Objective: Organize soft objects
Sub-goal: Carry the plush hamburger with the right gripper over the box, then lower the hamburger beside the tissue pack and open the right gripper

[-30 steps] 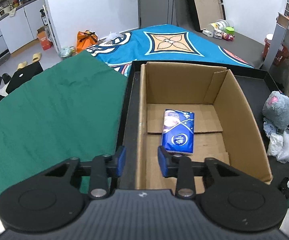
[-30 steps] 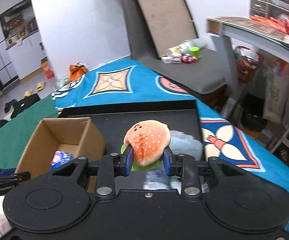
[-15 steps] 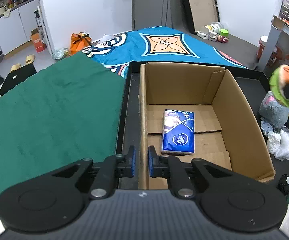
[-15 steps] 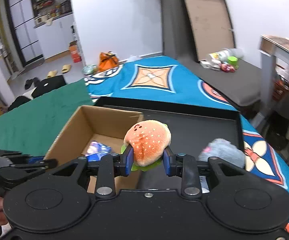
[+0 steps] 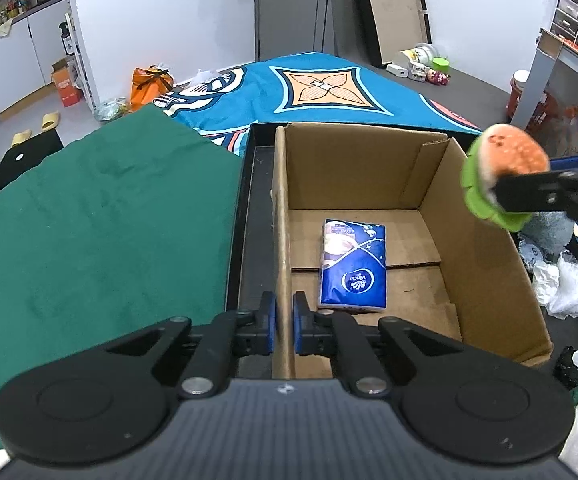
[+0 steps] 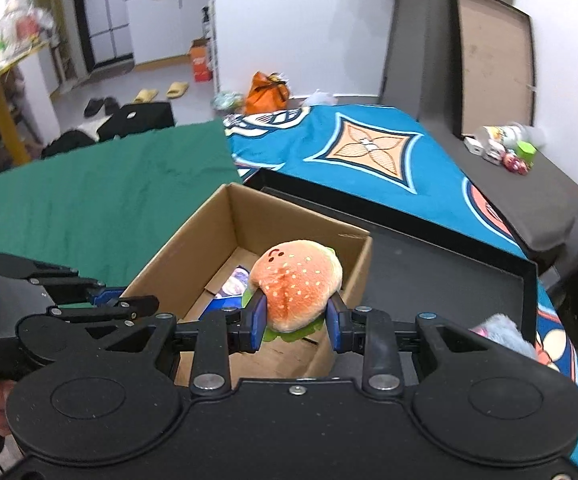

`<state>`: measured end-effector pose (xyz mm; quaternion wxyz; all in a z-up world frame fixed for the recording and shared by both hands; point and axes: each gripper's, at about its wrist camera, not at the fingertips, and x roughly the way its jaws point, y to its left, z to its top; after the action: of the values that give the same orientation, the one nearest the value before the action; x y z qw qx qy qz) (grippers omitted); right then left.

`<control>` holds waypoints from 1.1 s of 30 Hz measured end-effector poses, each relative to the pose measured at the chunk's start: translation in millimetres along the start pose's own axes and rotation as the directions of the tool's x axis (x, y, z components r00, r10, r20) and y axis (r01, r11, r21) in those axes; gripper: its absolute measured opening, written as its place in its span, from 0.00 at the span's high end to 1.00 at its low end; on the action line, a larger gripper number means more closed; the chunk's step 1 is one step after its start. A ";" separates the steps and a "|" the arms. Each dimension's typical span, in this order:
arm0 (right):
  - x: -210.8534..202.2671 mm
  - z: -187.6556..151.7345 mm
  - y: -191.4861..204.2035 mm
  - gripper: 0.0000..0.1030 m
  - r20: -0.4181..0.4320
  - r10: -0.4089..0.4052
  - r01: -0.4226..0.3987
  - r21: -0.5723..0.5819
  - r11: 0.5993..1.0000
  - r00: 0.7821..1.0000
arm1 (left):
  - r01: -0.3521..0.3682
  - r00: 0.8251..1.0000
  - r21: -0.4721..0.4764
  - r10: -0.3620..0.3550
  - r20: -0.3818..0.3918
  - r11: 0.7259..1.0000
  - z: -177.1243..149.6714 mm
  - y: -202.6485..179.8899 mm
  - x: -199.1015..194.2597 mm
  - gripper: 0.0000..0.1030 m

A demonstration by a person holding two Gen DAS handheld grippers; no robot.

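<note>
You had the left gripper (image 5: 285, 330) clamped on the cardboard box's (image 5: 485, 248) near wall while the right gripper (image 6: 295, 326) pinched the plush burger (image 6: 297, 284) above it, so next it needed lowering inside and releasing.

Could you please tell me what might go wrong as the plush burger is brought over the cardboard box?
The plush burger is pinched only low down by the right gripper, so it could squeeze out early and miss the cardboard box. The left gripper clamps just the thin box wall, which might bend or shift the box inside the black tray.
</note>
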<state>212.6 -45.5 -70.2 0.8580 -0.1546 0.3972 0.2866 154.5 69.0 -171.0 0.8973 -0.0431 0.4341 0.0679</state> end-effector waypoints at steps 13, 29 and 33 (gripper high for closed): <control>30.3 9.0 27.4 0.70 -0.082 0.003 -0.019 -0.190 0.982 0.997 | 0.010 1.000 -0.017 -0.010 0.003 1.000 -1.2 5.6 -0.1 0.92; 59.2 6.6 35.1 0.66 -0.166 -0.030 -0.023 -0.309 0.951 0.986 | 0.010 1.000 -0.025 -0.010 0.002 1.000 0.0 6.4 -0.3 0.92; 62.5 6.1 34.1 0.65 -0.164 -0.038 -0.015 -0.313 0.950 0.986 | 0.010 1.000 -0.026 -0.010 0.003 1.000 -0.2 5.8 -1.1 0.92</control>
<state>227.8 7.4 -115.8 0.7878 -0.3147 0.4165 0.3269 152.8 74.6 -170.4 0.8975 -0.0567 0.4318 0.0691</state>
